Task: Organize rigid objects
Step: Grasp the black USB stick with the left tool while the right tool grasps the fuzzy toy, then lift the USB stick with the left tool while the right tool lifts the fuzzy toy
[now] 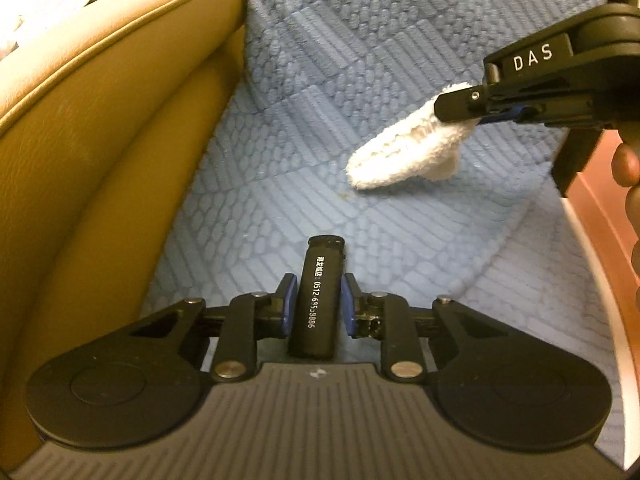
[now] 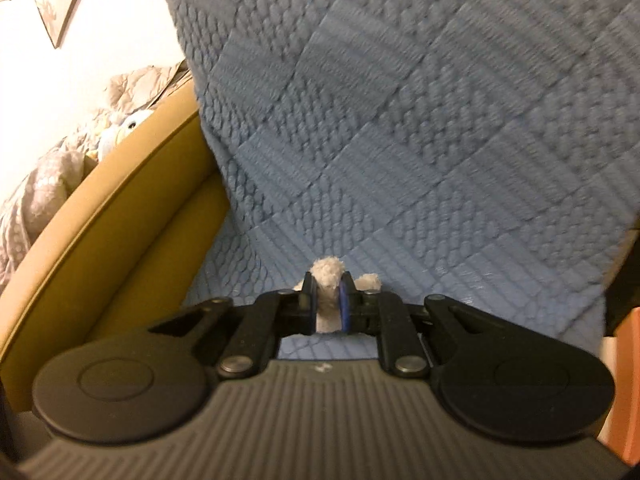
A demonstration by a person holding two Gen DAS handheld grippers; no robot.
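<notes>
My left gripper (image 1: 318,300) is shut on a black lighter (image 1: 316,300) with white printed digits, held upright above the blue quilted sofa cover (image 1: 320,80). My right gripper (image 2: 327,304) is shut on a white fluffy sock (image 2: 328,280). In the left wrist view the right gripper (image 1: 460,108) comes in from the upper right, and the white sock (image 1: 404,148) hangs from it over the cover.
A tan leather sofa arm (image 1: 100,120) curves along the left, also in the right wrist view (image 2: 120,208). The blue cover drapes up the backrest (image 2: 400,100). Grey bedding and a plush toy (image 2: 120,128) lie beyond the arm. An orange-brown surface (image 1: 592,200) lies at the right.
</notes>
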